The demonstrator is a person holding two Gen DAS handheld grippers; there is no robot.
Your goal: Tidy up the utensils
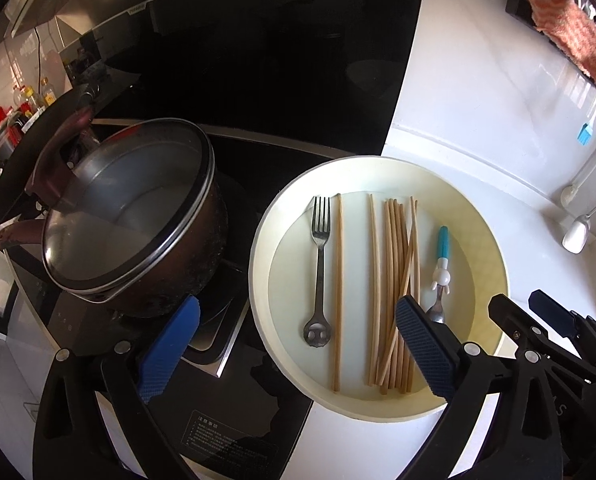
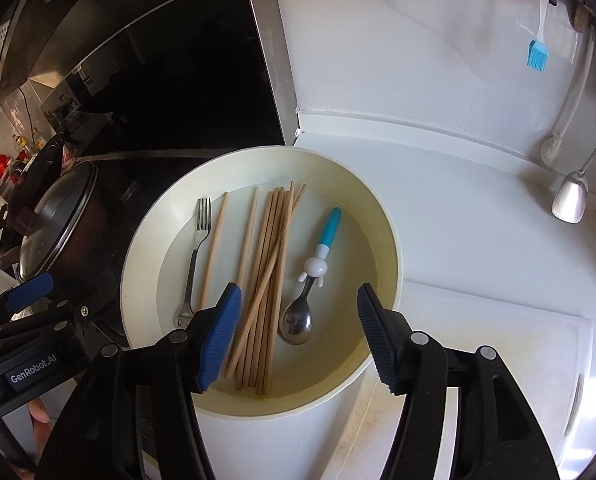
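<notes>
White table (image 2: 457,240), glossy, carrying one cream-coloured round plastic basin (image 2: 389,264) beside a black glass cooktop (image 1: 258,80); a dark brown pot with a glass lid (image 1: 138,216) stands on the cooktop, its contents not clear.

Basin contents: bundle of pale wooden chopsticks (image 2: 266,280), lengthwise at centre, a few crossing; two more lie apart to its left. Steel fork (image 2: 196,256) at far left, tines away from the cameras. Small steel spoon with a blue and white figurine handle (image 2: 317,268) at right, bowl end nearest.

Left gripper (image 1: 298,344): jaws spread wide, empty, one pad over the cooktop, the other above the basin's near rim. Right gripper (image 2: 298,332): jaws parted, empty, above the chopstick ends and spoon bowl.

Step judged: sorting within the basin, between picks, nothing gripped. Next move likely calls for lowering onto one stray chopstick and nipping it narrowly to join the bundle.
</notes>
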